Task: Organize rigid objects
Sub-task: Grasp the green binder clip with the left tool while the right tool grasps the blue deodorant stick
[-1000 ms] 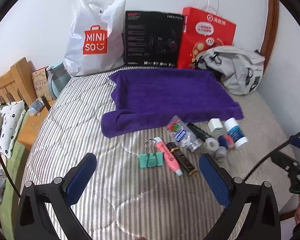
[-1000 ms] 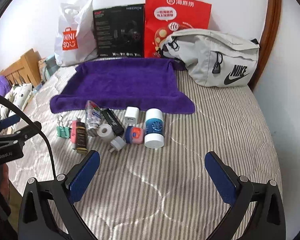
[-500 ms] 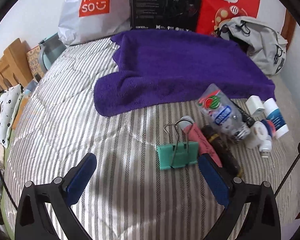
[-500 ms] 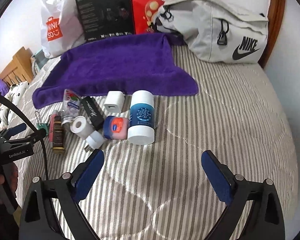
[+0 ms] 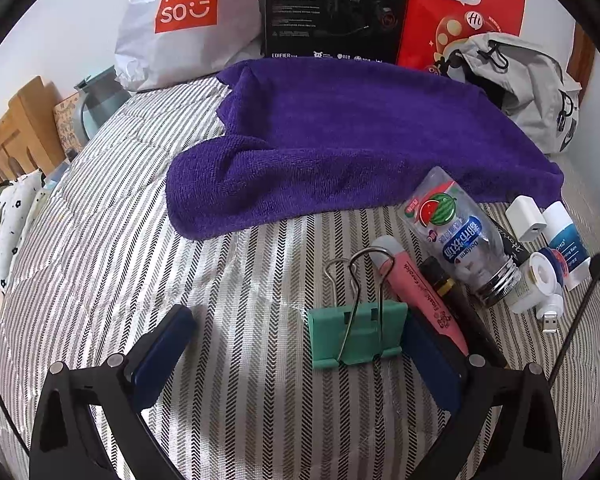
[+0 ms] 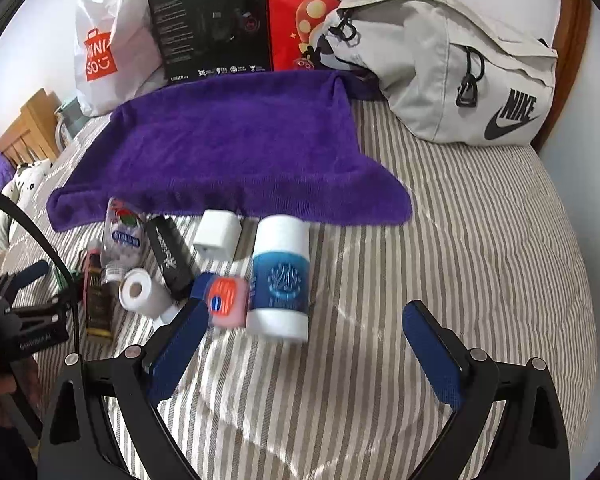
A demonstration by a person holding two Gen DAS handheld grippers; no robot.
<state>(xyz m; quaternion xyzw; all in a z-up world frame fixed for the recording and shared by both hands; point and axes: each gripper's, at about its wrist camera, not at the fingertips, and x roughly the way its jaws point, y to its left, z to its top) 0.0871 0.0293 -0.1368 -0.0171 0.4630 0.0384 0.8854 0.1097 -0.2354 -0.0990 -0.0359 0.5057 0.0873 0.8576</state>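
Left gripper [image 5: 296,344]: spread wide, now closer on clip [image 5: 356,336], lower centre.
Right gripper [image 6: 300,340]: wide, nearing tube [image 6: 280,276].
Meaning: pickups imminent.

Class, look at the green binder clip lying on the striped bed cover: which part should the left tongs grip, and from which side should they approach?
Grip the green binder clip across its flat green body, not the thin wire handles, which would likely slip. It lies flat with the handles folded over it, pointing away, so bring the open left tongs down from the near side; their right finger already sits beside the clip's right edge.
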